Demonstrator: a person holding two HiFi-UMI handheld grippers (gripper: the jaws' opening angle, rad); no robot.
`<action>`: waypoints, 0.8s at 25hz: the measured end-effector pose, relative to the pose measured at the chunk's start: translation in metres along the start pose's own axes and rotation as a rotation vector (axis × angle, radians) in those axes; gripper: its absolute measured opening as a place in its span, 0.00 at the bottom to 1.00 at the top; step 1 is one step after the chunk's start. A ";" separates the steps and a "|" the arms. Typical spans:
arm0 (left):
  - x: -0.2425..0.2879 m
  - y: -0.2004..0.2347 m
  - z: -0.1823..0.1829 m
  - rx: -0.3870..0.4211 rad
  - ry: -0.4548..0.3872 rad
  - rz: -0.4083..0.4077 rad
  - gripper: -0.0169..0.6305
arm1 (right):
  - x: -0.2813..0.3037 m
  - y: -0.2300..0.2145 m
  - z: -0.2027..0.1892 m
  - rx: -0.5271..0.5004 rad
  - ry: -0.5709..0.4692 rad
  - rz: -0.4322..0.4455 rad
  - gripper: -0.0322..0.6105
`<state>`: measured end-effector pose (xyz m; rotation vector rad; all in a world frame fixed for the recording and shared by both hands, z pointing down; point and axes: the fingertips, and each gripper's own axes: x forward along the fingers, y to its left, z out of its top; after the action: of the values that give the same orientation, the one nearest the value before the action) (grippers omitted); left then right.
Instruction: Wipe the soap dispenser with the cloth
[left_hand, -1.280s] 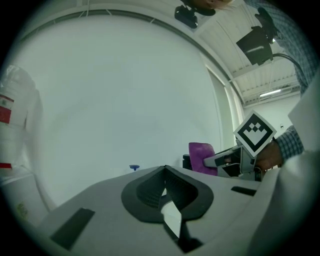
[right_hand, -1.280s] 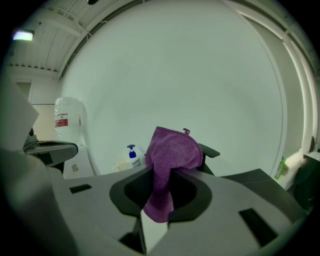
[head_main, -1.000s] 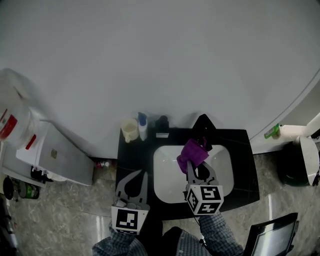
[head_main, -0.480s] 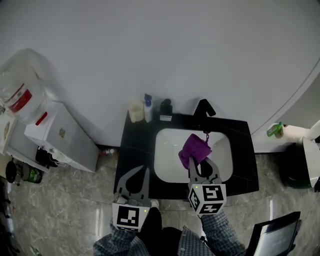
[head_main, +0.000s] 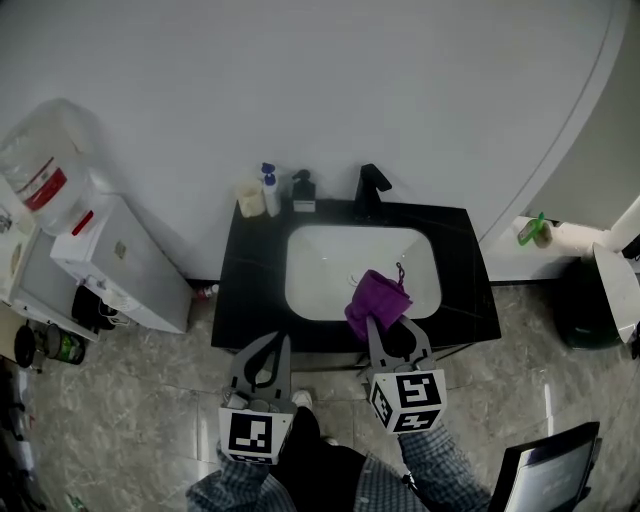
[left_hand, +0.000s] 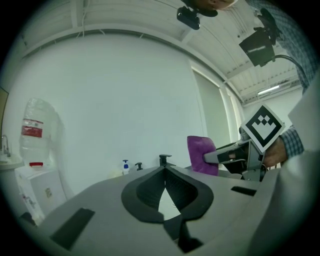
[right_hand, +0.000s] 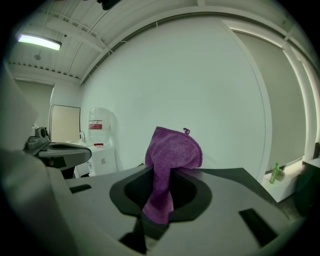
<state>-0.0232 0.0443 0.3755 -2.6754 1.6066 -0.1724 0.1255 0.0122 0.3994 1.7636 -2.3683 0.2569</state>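
Two grippers sit low in the frame, well short of the work. My right gripper (head_main: 383, 322) is pinching the purple cloth (head_main: 375, 297), which bunches above its tips. My left gripper (head_main: 268, 345) is pressed together on nothing. The soap dispenser (head_main: 303, 191), which I take to be the dark pump bottle, stands at the counter's back edge, upper centre-left, between a blue-capped bottle (head_main: 269, 189) and the black faucet (head_main: 370, 190). To wipe well, I'd carry the cloth over the basin (head_main: 330, 275) and brace the bottle with the left, since it may tip. The black counter (head_main: 250, 290) meets a white wall. The floor (head_main: 150, 400) is grey stone, and a water cooler (head_main: 110, 270) stands at left.
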 end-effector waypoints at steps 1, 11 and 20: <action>-0.004 -0.004 0.005 0.005 -0.010 -0.001 0.03 | -0.006 0.001 -0.001 0.004 -0.002 -0.001 0.17; -0.034 -0.004 0.019 0.039 -0.022 -0.004 0.03 | -0.027 0.022 0.000 0.048 -0.022 -0.001 0.17; -0.040 0.007 0.023 0.051 -0.022 -0.042 0.03 | -0.035 0.038 0.007 0.054 -0.029 -0.022 0.17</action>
<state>-0.0456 0.0752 0.3489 -2.6645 1.5201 -0.1809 0.0984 0.0542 0.3827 1.8279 -2.3824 0.2974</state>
